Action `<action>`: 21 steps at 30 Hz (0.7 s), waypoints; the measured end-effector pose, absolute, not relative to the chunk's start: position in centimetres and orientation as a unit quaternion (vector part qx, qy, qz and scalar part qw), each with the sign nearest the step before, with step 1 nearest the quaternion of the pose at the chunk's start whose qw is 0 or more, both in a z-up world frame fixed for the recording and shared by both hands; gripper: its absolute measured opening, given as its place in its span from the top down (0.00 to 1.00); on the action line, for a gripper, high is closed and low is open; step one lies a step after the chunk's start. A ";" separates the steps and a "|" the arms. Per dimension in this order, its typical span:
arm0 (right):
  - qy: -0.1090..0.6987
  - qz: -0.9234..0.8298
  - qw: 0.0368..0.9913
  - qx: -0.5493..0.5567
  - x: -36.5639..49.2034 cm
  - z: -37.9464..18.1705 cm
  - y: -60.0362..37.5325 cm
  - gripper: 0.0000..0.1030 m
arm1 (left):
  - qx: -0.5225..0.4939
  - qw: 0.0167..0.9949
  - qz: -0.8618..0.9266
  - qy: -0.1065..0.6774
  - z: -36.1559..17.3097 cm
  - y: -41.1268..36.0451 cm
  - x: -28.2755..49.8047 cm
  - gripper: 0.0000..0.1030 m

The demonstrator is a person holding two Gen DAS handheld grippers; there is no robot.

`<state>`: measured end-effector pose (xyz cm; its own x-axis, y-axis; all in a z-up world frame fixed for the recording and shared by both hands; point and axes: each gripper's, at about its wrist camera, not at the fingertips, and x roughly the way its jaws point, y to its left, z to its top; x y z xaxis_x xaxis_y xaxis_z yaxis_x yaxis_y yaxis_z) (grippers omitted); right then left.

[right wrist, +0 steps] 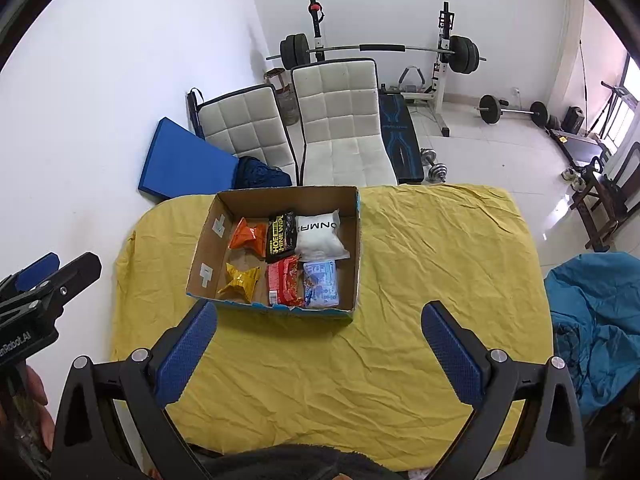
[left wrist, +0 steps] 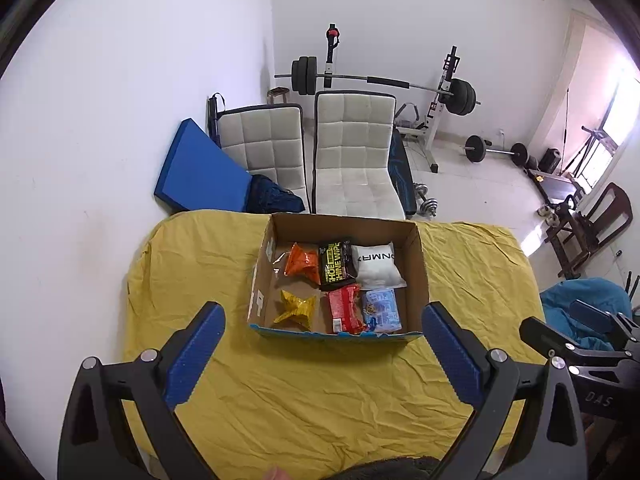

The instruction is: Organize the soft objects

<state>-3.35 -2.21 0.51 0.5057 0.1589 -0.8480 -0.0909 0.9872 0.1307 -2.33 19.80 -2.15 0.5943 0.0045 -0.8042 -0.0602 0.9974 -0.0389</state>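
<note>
An open cardboard box stands on the yellow-covered table. Inside lie soft packets: an orange one, a black wipes pack, a white pouch, a yellow one, a red one and a light blue one. My left gripper is open and empty, just in front of the box. My right gripper is open and empty, in front of the box and to its right.
The yellow cloth covers the table. Two white padded chairs and a blue mat stand behind it. Weights and a barbell rack fill the back. A blue bag lies at the right.
</note>
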 end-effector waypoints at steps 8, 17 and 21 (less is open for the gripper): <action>0.484 0.070 0.872 0.022 -3.5 0.7 -1.8 0.00 | -0.029 0.888 0.021 0.458 -2.5 19.4 -2.8 0.02; 0.479 0.067 0.875 0.016 -3.7 1.0 -1.7 0.00 | -0.033 0.885 0.025 0.464 -3.1 19.0 -3.5 0.02; 0.477 0.065 0.876 0.016 -3.7 1.1 -1.7 0.00 | -0.033 0.885 0.024 0.463 -3.1 19.0 -3.5 0.02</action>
